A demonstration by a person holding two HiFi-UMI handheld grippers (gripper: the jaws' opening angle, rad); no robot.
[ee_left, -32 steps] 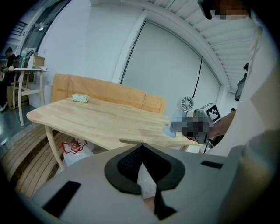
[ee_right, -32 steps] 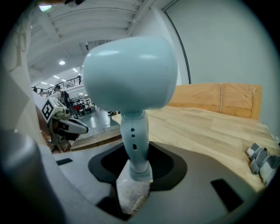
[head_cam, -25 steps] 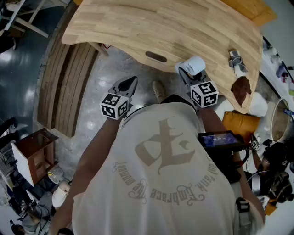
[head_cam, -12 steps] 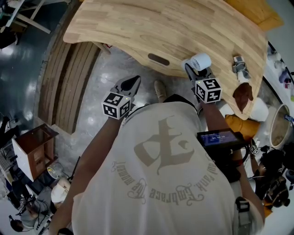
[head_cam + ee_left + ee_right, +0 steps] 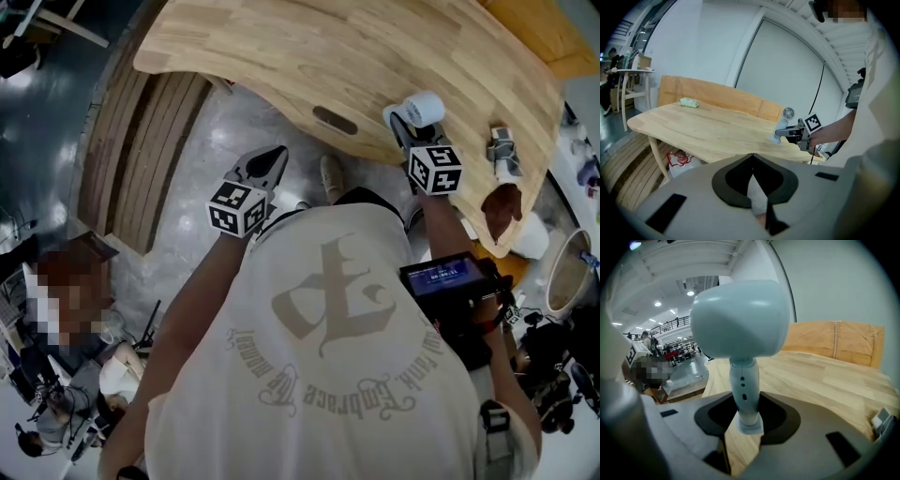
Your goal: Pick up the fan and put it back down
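Observation:
A small pale-blue handheld fan [image 5: 419, 110] stands upright with its handle between the jaws of my right gripper [image 5: 405, 128], which is shut on it over the near edge of the wooden table [image 5: 281, 47]. In the right gripper view the fan's rounded head [image 5: 740, 319] fills the upper middle and its handle runs down between the jaws [image 5: 749, 420]. Whether its base touches the tabletop I cannot tell. My left gripper [image 5: 274, 157] is shut and empty over the floor, short of the table's edge; its tips [image 5: 752, 157] meet. From there the fan [image 5: 781, 129] shows at the right.
A grey-white object [image 5: 502, 148] and a brown one [image 5: 497, 200] lie on the table's right end. A pale green packet [image 5: 689, 102] lies at its far side, a round-grilled thing [image 5: 788, 113] stands behind the right gripper. A red-and-white bag [image 5: 677, 158] sits under the table. Wooden slats [image 5: 141, 159] lie left.
My right gripper has carried the fan forward and to the right, from the table's edge to over the tabletop. The left gripper has edged forward a little, still shut.

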